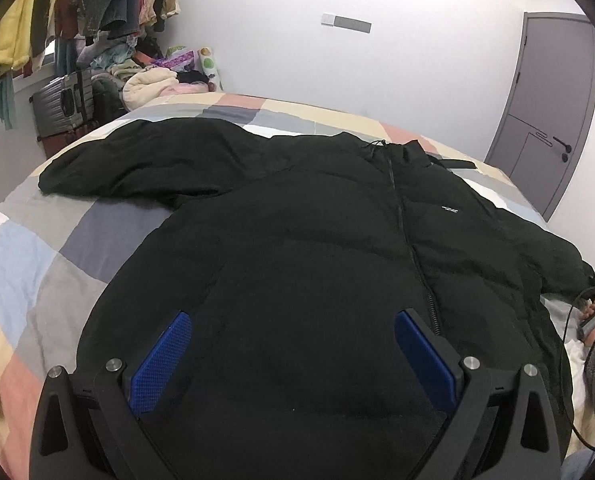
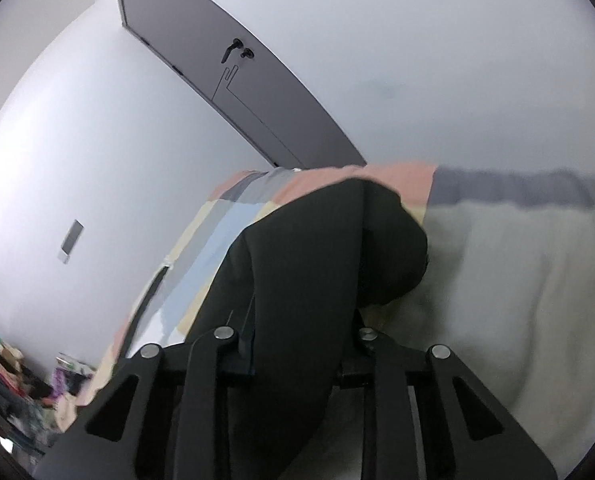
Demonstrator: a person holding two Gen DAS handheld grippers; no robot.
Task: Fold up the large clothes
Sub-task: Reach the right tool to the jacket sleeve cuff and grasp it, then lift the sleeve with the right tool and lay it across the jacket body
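Matt black padded cloth on the jacket (image 1: 297,248), softly quilted, with a toothed plastic-looking zip (image 1: 413,256) down the front and a small white printed label (image 1: 449,211). Beneath it, smooth woven cotton-like cloth on the patchwork bedspread (image 1: 57,248), and, seen from the right wrist, fleecy cream blanket fabric (image 2: 517,288) beside a gripped black sleeve (image 2: 321,264). Matt black moulded plastic on the left gripper (image 1: 293,356) and right gripper (image 2: 297,344), with dotted, rubbery blue pads (image 1: 165,364), brushed metal pins (image 1: 113,365), and a satin grey door (image 1: 553,104).
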